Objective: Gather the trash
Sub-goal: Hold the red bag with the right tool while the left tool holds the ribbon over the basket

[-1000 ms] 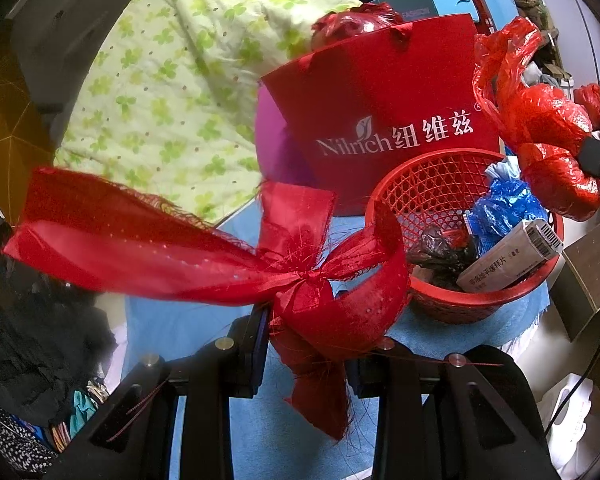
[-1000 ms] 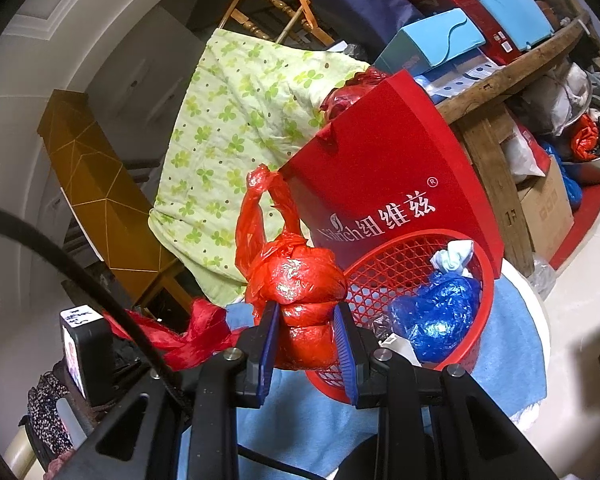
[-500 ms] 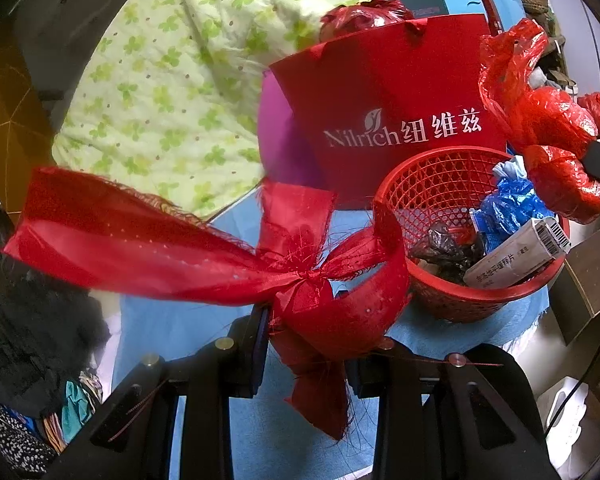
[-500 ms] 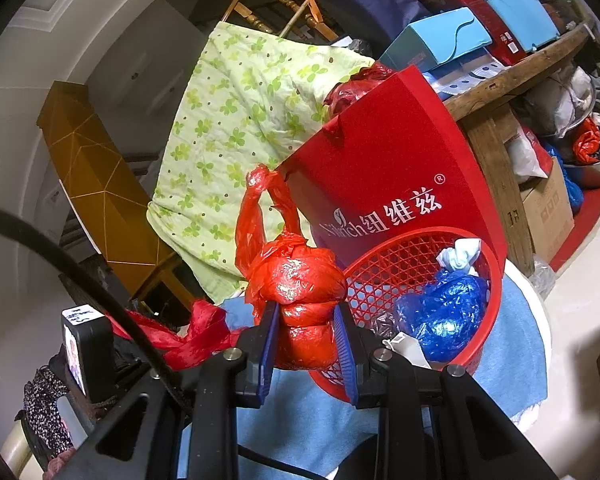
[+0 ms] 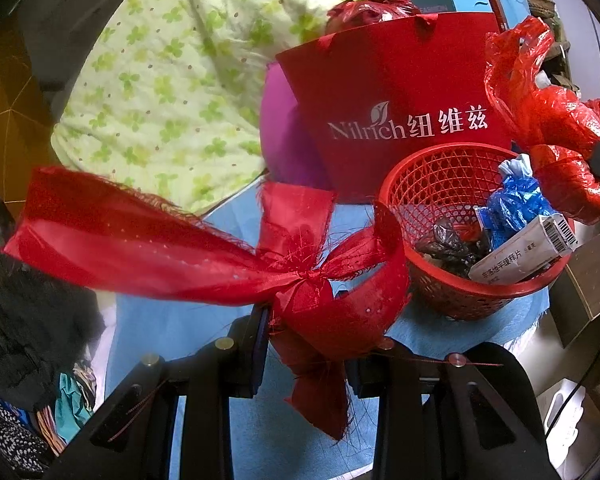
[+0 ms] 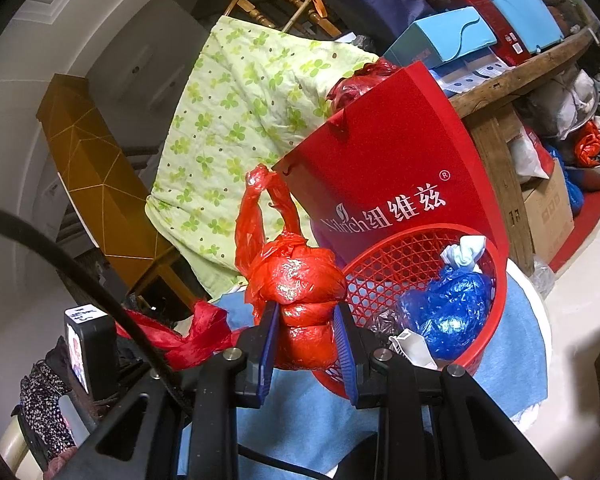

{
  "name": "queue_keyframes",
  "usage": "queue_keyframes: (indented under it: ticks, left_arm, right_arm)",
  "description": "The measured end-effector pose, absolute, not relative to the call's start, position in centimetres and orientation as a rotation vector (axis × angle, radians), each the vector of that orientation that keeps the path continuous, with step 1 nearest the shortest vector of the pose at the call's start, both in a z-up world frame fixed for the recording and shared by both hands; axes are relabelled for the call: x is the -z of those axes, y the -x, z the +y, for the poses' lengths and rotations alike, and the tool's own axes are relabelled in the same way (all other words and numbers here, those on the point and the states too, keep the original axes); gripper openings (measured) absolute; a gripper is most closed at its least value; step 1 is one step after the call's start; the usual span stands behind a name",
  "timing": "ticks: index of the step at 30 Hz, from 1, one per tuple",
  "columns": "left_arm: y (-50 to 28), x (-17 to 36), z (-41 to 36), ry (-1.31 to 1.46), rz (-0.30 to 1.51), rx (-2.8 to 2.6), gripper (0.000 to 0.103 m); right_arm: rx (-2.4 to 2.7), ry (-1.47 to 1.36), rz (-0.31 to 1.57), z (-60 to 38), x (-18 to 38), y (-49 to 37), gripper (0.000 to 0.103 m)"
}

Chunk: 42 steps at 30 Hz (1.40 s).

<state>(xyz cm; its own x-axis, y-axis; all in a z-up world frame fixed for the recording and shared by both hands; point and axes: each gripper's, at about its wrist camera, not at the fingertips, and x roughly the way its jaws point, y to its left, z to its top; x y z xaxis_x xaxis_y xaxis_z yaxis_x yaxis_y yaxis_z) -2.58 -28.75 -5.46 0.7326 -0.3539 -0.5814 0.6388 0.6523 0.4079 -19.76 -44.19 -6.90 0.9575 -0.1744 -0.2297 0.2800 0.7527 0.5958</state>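
My left gripper (image 5: 306, 336) is shut on a red ribbon bow (image 5: 296, 276), held above the blue cloth left of a red mesh basket (image 5: 440, 172). The basket holds a blue plastic bag (image 5: 516, 200), a white box (image 5: 520, 256) and dark wrappers. My right gripper (image 6: 306, 344) is shut on a knotted red plastic bag (image 6: 300, 292), held at the basket's (image 6: 400, 248) left rim; that bag shows in the left wrist view (image 5: 560, 152) above the basket's right side. The ribbon bow (image 6: 188, 336) shows at lower left in the right wrist view.
A red Nilrich paper bag (image 5: 396, 116) stands behind the basket. A green flowered quilt (image 5: 172, 92) lies behind on the left. The blue cloth (image 6: 512, 344) covers a round table. Boxes (image 6: 444, 40) pile on a wooden shelf at the right, with a cardboard box (image 6: 548, 212) below.
Both grippers keep their holds. The views have shifted slightly, with the basket and paper bag drifting a little right in the left wrist view.
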Motion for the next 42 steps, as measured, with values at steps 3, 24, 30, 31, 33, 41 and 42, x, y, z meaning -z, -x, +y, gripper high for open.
queue_keyframes:
  ticks: [3,24,30,31,33,41,42]
  left_arm:
    - [2.5,5.5,-28.7,-0.636,0.486,0.589,0.034]
    - [3.0,5.5,-29.8,-0.655,0.481,0.600,0.034]
    - [3.2,5.5,-30.5,-0.660,0.480,0.605,0.034]
    - [3.2,5.5,-30.6,-0.660,0.481,0.606,0.034]
    - [3.3,5.6,-30.8,-0.661,0.482,0.608,0.034]
    - [3.3,5.4,-31.5,-0.669,0.473,0.616,0.034]
    - [3.3,5.4,-31.4,-0.668,0.471,0.619,0.034]
  right_arm:
    - [0.248,-0.671,0.164,-44.1,6.8,19.7,0.030]
    - [0.279,-0.679,0.146,-44.7,7.1,21.2,0.030]
    - [0.291,-0.691,0.145,-45.4,7.4,21.8,0.030]
    - [0.293,-0.692,0.146,-45.5,7.4,21.9,0.030]
    - [0.295,-0.697,0.146,-45.6,7.5,22.0,0.030]
    - [0.305,-0.703,0.144,-46.0,7.6,22.2,0.030]
    - [0.307,-0.703,0.142,-45.9,7.6,22.2,0.030]
